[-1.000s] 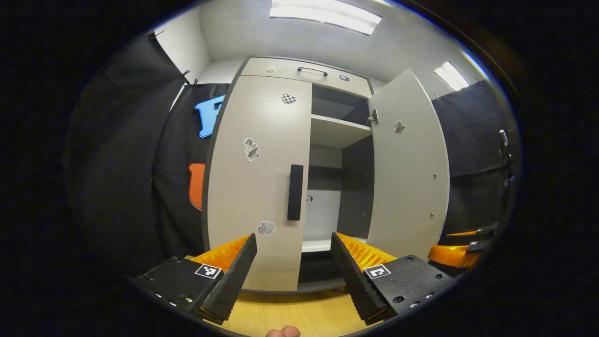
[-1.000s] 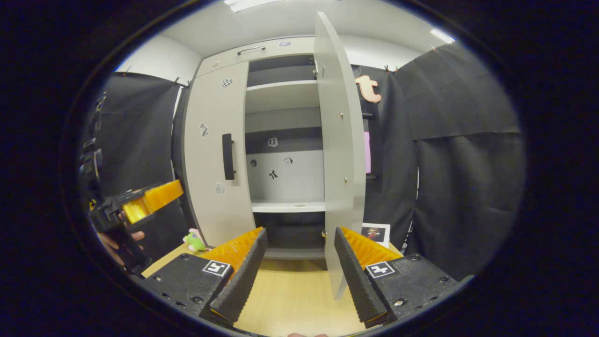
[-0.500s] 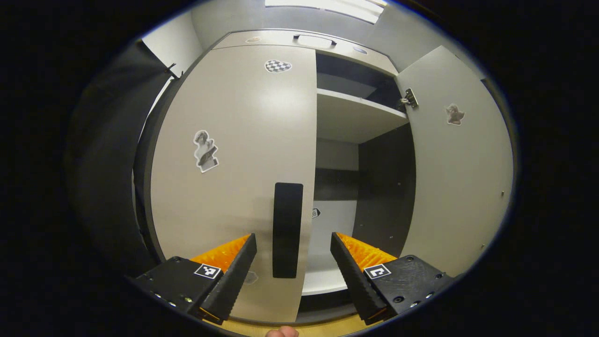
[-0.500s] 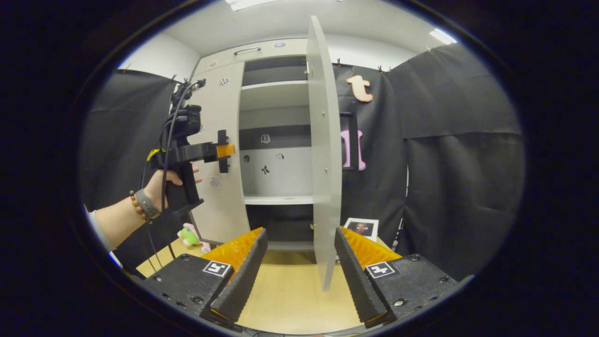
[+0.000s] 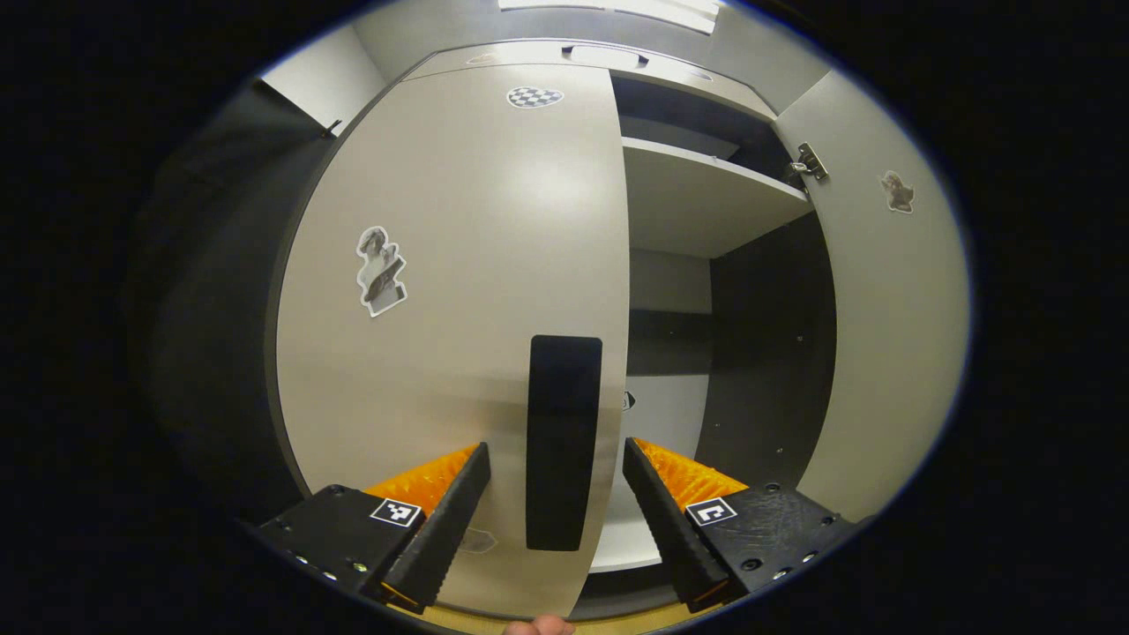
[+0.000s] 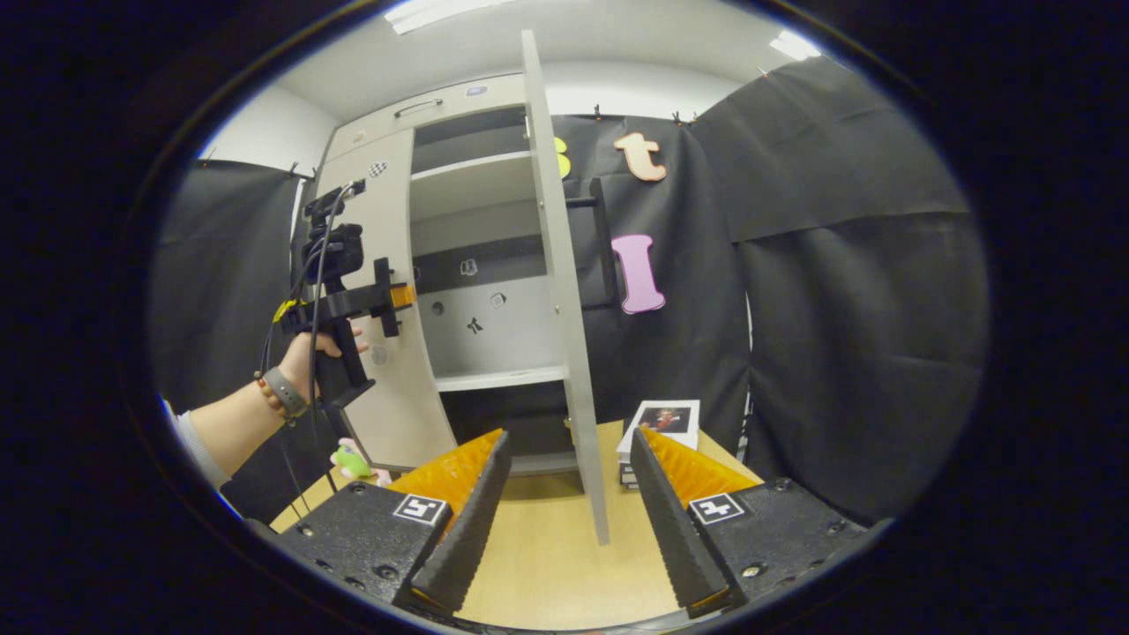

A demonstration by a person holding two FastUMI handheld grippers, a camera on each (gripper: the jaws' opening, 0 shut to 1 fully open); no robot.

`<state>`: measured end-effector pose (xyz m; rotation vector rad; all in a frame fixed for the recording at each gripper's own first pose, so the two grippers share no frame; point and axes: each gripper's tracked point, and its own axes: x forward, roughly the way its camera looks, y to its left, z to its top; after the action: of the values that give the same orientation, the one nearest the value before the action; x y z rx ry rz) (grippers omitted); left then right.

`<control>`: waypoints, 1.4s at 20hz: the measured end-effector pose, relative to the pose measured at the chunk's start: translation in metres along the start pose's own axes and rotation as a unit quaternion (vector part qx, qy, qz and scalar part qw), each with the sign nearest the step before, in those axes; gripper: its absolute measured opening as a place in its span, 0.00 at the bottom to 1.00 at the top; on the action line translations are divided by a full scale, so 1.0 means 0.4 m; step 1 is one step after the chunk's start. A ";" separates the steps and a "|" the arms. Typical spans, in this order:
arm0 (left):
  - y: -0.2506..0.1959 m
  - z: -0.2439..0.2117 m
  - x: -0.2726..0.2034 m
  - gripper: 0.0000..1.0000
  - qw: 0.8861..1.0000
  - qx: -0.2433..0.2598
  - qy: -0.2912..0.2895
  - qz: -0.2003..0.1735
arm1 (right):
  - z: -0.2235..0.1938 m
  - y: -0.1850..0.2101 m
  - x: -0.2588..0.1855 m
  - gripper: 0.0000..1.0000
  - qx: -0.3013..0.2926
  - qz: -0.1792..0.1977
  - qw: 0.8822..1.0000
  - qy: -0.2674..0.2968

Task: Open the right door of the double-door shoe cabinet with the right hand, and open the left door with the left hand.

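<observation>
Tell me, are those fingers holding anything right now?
No. The left gripper is open, fingers either side of the left door's handle; the right gripper is open, empty.

Matt smooth cabinet doors [image 5: 459, 265], a matt black handle [image 5: 563, 441], light wood-look floor [image 6: 547, 564].

Left gripper [image 5: 554, 494] fingers [image 5: 441, 529] spread, flanking left door [image 5: 459, 265] handle [image 5: 563, 441]

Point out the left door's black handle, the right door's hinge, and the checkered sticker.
Black handle [image 5: 564, 441], left gripper view, middle of the bar's front face.
Hinge [image 5: 806, 164], left gripper view, metal plate on the open right door's inner face.
Checkered sticker [image 5: 534, 96], left gripper view, sticker's centre, near the left door's top.
</observation>
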<state>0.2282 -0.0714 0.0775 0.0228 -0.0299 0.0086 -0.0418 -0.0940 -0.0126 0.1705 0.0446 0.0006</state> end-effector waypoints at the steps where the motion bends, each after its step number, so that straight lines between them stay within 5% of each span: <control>1: 0.005 0.001 0.001 0.93 1.000 0.000 -0.001 0.002 | -0.003 0.001 0.005 0.85 0.003 0.003 1.000 0.002; 4: 0.045 0.029 -0.001 0.88 0.999 0.005 -0.023 0.024 | -0.010 -0.004 0.012 0.86 -0.006 0.002 1.000 0.004; 6: 0.013 0.022 -0.004 0.76 1.000 -0.015 -0.015 -0.008 | -0.014 -0.001 0.018 0.86 -0.012 0.003 1.000 0.004; 7: 0.000 0.022 0.003 0.57 1.000 -0.017 -0.016 -0.018 | -0.016 0.002 0.018 0.86 -0.015 0.005 1.000 0.006; 8: -0.007 0.018 0.016 0.52 1.000 -0.013 -0.017 -0.019 | -0.016 0.004 0.020 0.86 -0.016 0.006 1.000 0.007; 10: -0.001 0.017 -0.003 0.17 1.000 -0.007 -0.024 -0.006 | -0.016 0.011 0.020 0.83 -0.018 0.010 1.000 0.006; 15: 0.001 0.018 -0.008 0.19 0.999 -0.009 -0.013 -0.028 | -0.024 0.014 0.018 0.86 -0.025 0.009 1.000 0.012; 18: -0.005 0.020 -0.011 0.02 0.999 0.000 -0.013 -0.049 | -0.023 0.027 0.016 0.85 -0.027 0.016 0.999 0.012; 28: 0.026 0.033 -0.157 0.02 0.997 0.009 0.023 -0.067 | -0.035 0.094 -0.019 0.86 -0.049 0.033 0.998 0.015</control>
<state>0.1650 -0.0618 0.0891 0.0417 0.0175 -0.1249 -0.0499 -0.0547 -0.0198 0.0740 0.0680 0.0711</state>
